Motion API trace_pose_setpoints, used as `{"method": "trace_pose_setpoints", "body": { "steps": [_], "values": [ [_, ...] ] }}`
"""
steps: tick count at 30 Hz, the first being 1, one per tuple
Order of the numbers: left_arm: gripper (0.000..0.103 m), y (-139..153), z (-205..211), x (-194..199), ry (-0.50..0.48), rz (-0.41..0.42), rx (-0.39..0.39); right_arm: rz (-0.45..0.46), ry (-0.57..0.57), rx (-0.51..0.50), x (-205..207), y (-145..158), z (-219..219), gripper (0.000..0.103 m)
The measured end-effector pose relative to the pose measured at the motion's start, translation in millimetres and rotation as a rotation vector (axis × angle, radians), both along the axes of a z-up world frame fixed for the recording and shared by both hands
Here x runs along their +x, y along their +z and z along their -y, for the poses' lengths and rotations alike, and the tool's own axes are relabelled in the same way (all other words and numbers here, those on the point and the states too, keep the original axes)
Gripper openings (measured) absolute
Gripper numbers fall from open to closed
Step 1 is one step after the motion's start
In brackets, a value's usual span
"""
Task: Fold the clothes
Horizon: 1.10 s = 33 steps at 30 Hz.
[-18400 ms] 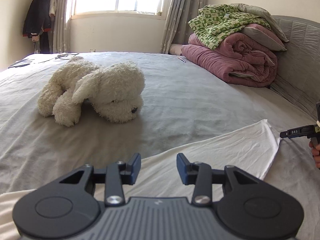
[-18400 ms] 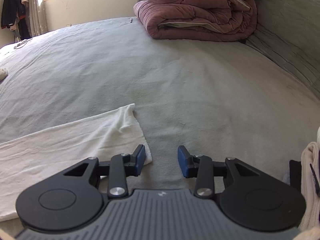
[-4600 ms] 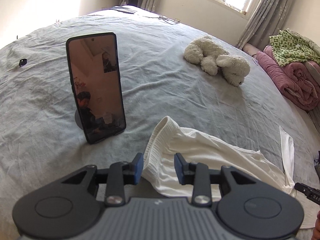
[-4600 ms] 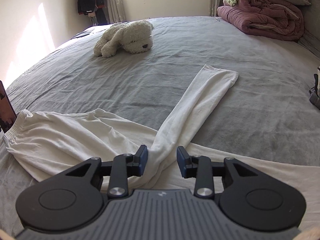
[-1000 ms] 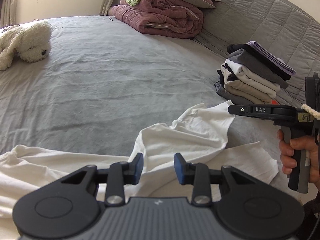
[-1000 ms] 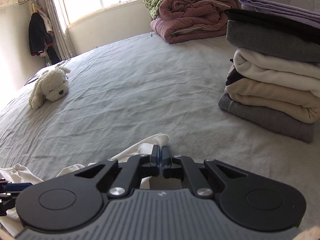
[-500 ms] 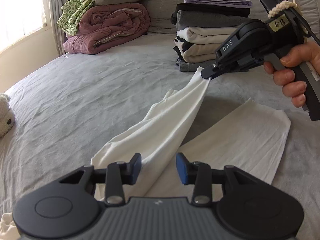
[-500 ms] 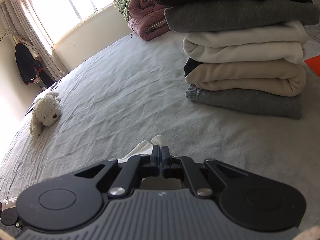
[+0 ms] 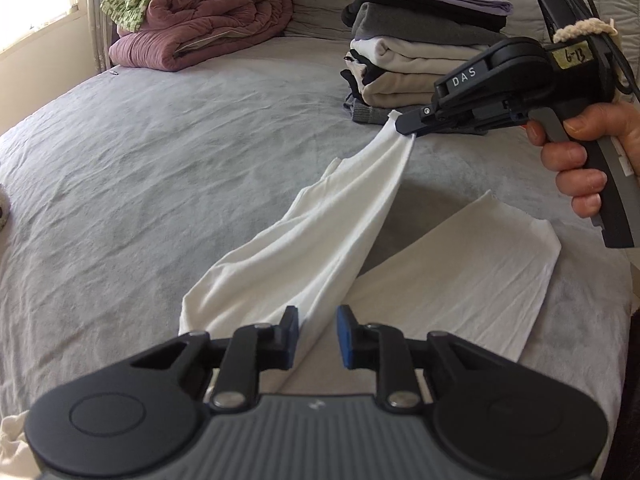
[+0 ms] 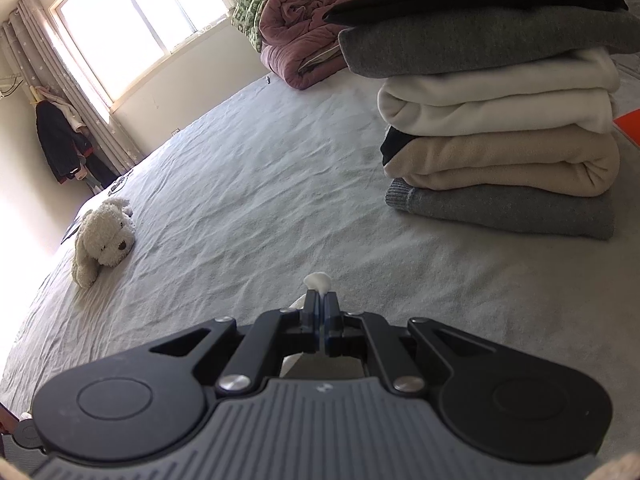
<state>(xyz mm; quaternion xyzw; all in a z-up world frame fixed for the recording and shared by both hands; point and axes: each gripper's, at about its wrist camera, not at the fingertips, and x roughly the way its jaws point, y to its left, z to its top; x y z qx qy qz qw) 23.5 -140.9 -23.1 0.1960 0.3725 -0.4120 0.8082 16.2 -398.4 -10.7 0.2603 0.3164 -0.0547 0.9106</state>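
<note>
White trousers (image 9: 320, 248) lie on the grey bed (image 9: 140, 168). One leg is lifted and stretched taut toward the far right; the other leg (image 9: 472, 276) lies flat at the right. My right gripper (image 9: 406, 126) is shut on the hem of the lifted leg and holds it above the bed; in the right wrist view a white tuft (image 10: 318, 281) pokes out past its closed fingertips (image 10: 322, 308). My left gripper (image 9: 318, 334) is open, low over the trousers, with the lifted leg's cloth between its fingers.
A stack of folded clothes (image 9: 424, 56) (image 10: 500, 120) stands just beyond the right gripper. Rolled maroon bedding (image 9: 208, 20) lies at the far end by the window. A white plush dog (image 10: 102, 240) lies far left on the bed.
The right gripper has pulled the trouser leg a little further and higher toward the folded stack, tightening the cloth. The left gripper has stayed open over the cloth.
</note>
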Motion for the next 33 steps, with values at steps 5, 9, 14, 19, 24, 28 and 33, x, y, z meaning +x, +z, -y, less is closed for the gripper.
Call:
{"method": "trace_pose_setpoints", "body": {
  "steps": [5, 9, 14, 19, 24, 28, 33],
  "values": [
    [0.017, 0.0, -6.2, -17.6, -0.115, 0.008, 0.091, -0.049, 0.000, -0.006, 0.6, -2.7, 0.0, 0.002],
    [0.022, 8.6, -14.9, -20.8, -0.084, 0.076, 0.071, -0.068, 0.004, -0.004, 0.2, -4.4, 0.8, 0.002],
    [0.030, 3.2, -12.4, -14.7, -0.067, 0.091, 0.074, -0.068, 0.010, -0.005, 0.1, -3.8, -0.7, 0.002],
    [0.002, -8.7, -7.3, -10.8, -0.003, 0.116, 0.097, -0.049, -0.003, -0.003, 2.7, -0.8, -2.1, 0.002],
    [0.001, 10.1, -23.1, -6.9, 0.136, 0.145, 0.000, 0.010, 0.009, -0.009, 6.9, 16.0, -9.3, 0.002],
    [0.001, 36.5, -37.2, -15.5, 0.189, 0.205, -0.064, 0.073, 0.009, -0.006, 5.4, 38.3, -11.4, 0.002],
    [0.001, 52.7, -44.5, -25.4, 0.209, 0.222, -0.105, 0.110, 0.020, -0.033, 9.5, 67.6, -14.7, 0.002]
  ]
}}
